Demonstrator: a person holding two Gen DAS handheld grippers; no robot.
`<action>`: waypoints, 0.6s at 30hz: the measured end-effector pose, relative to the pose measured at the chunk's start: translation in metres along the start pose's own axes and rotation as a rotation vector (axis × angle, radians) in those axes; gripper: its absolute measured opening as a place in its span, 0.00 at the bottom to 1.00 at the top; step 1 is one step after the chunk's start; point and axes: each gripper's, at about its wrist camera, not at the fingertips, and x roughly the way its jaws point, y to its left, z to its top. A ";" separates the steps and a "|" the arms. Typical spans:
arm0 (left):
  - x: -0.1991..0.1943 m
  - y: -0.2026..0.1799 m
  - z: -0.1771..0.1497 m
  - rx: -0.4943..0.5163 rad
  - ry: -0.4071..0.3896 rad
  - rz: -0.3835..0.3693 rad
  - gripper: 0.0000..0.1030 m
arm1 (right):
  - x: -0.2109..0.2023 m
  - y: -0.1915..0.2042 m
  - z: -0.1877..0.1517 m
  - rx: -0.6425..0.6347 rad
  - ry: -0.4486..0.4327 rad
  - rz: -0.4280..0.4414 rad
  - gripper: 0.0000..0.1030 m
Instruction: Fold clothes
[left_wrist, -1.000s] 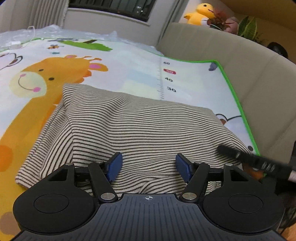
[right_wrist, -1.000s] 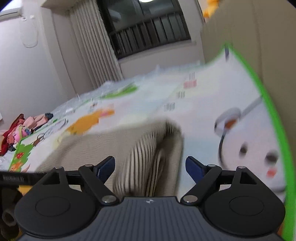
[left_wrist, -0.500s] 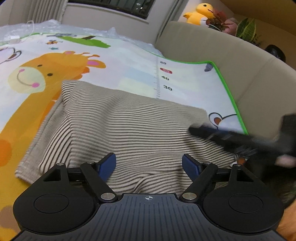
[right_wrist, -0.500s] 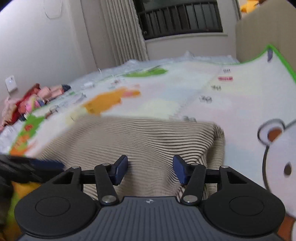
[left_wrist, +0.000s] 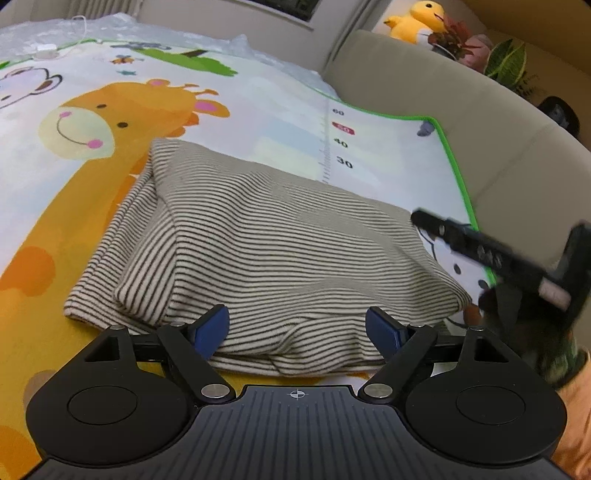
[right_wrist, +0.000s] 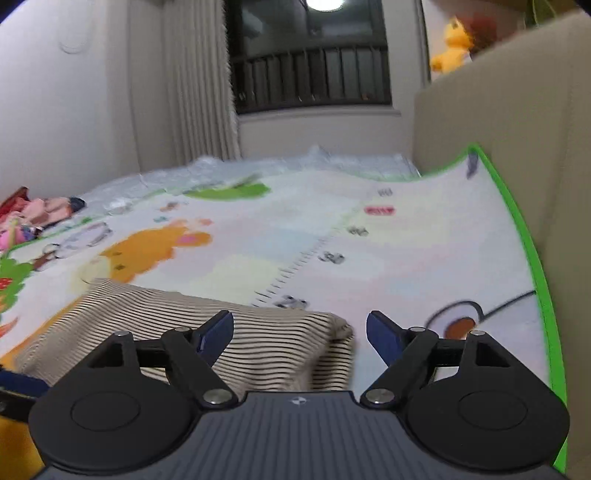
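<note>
A beige garment with thin dark stripes (left_wrist: 277, 240) lies folded into a thick rectangle on the cartoon play mat (left_wrist: 258, 110). My left gripper (left_wrist: 297, 319) hovers over the garment's near edge; its jaws are opening and the blue pads touch no cloth. One black finger (left_wrist: 461, 240) of my right gripper crosses the left wrist view, blurred, by the garment's right corner. In the right wrist view my right gripper (right_wrist: 299, 325) stands over that corner of the garment (right_wrist: 184, 314), its jaws opening, with cloth below them but not pinched.
A beige padded wall (left_wrist: 498, 147) runs along the mat's green right edge (right_wrist: 532, 258). A yellow plush duck (left_wrist: 417, 20) and a plant (left_wrist: 506, 62) sit on top of it. Crumpled clothes (right_wrist: 33, 210) lie far left. A curtain and a dark window stand behind.
The left jaws have spread wider over the near edge. The right jaws narrowed over the cloth, then widened again, and that gripper slid right to the garment's corner.
</note>
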 end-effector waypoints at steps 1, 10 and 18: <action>0.002 0.000 0.000 0.003 0.005 0.002 0.84 | 0.008 -0.005 -0.002 0.015 0.034 0.004 0.78; 0.026 0.007 0.018 0.042 0.015 0.000 0.85 | 0.012 -0.004 -0.029 0.066 0.107 0.101 0.39; 0.051 0.024 0.050 0.089 -0.027 0.043 0.89 | -0.021 0.029 -0.047 0.014 0.161 0.173 0.42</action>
